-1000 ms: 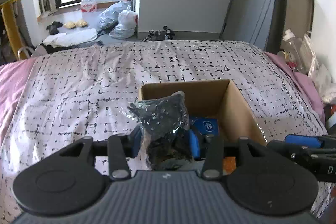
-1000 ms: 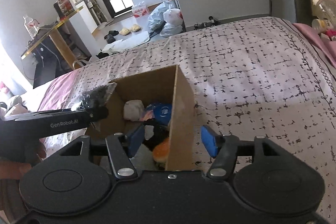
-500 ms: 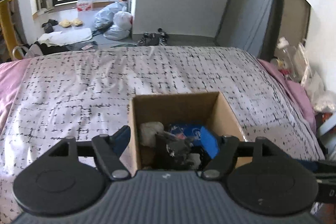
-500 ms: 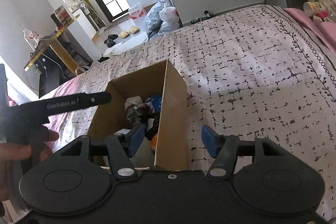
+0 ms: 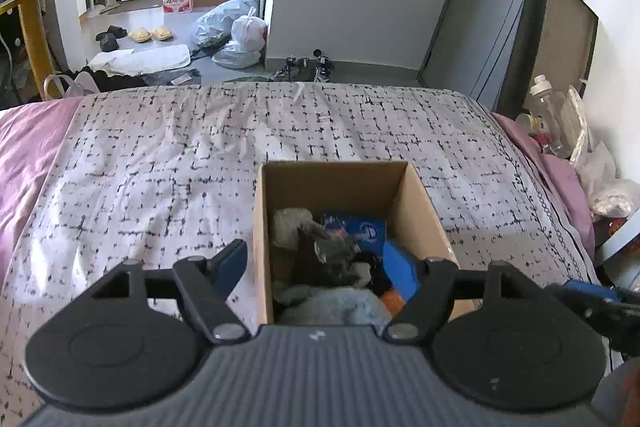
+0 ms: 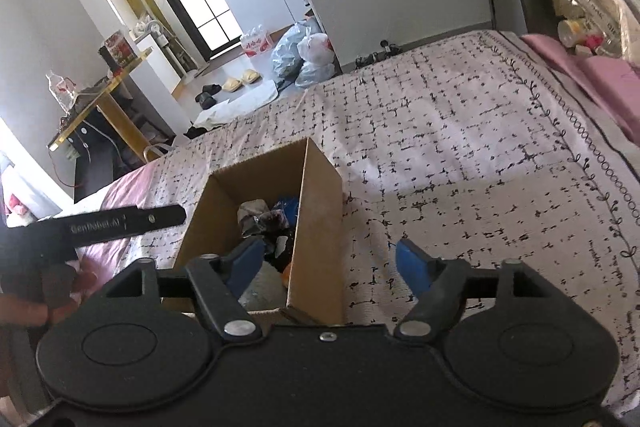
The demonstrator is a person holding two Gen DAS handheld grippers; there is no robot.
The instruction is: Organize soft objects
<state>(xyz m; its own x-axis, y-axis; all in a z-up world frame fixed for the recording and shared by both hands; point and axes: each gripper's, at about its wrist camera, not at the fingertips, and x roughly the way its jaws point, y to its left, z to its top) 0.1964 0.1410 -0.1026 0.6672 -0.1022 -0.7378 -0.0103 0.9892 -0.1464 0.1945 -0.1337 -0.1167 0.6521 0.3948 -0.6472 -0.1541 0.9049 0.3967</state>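
Left tongs: the left gripper [image 5: 320,265] stands wide apart and holds nothing; its left finger is outside the box's left wall, its right finger over the inside.
Right tongs: the right gripper [image 6: 332,261] is also spread and empty, straddling the box's right wall.
Box: the cardboard box [image 5: 336,175] sits on the patterned bedspread [image 5: 160,163], directly ahead of and below both sets of fingers.
Soft things: the dark crinkly packet [image 5: 334,253] lies on top of the pile between the left fingers, with a pale bundle [image 5: 290,223], a blue pack [image 5: 362,229] and a grey cloth [image 5: 332,307] around it.
Risk, walls: a finger dropping onto a wall could likely tip or slide the light box on the soft bed.
Risk, pile: the packet lies loose on top; it may slide or catch a finger.
Risk, tongs: both work close together at one box, so they could knock each other.
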